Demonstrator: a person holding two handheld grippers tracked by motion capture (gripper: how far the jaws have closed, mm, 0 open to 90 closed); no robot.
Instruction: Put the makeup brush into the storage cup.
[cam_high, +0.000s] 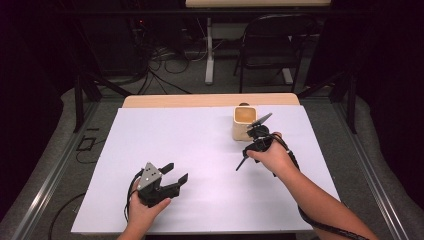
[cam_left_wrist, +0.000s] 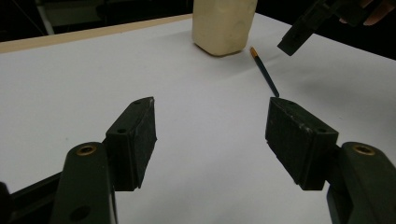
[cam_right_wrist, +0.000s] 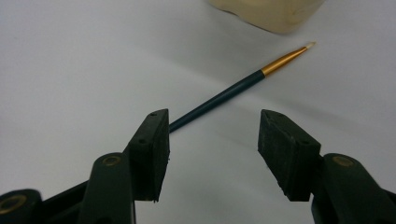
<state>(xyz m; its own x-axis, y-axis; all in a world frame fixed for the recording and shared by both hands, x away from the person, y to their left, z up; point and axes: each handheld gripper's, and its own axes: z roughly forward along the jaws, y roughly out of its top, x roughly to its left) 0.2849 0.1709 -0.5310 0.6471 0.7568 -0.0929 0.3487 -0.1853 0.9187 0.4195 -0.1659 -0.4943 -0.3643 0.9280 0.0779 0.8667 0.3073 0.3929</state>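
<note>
A thin paintbrush (cam_right_wrist: 219, 99) with a dark blue-green handle, gold ferrule and pale tip lies flat on the white table. Its tip points toward a cream square cup (cam_high: 245, 122). My right gripper (cam_right_wrist: 212, 149) hovers open just above the brush handle, and the handle passes behind its left jaw. In the high view the right gripper (cam_high: 252, 148) sits just in front of the cup, with the brush (cam_high: 241, 164) poking out below the hand. My left gripper (cam_high: 176, 172) rests open and holds nothing near the table's front left. From the left gripper (cam_left_wrist: 212, 135) I see the cup (cam_left_wrist: 224, 25) and brush (cam_left_wrist: 265, 72) ahead.
The white table top (cam_high: 165, 135) has a wooden strip along its far edge. A folding chair (cam_high: 272, 45), a table leg and floor cables stand beyond it. Metal rails run along both sides of the table.
</note>
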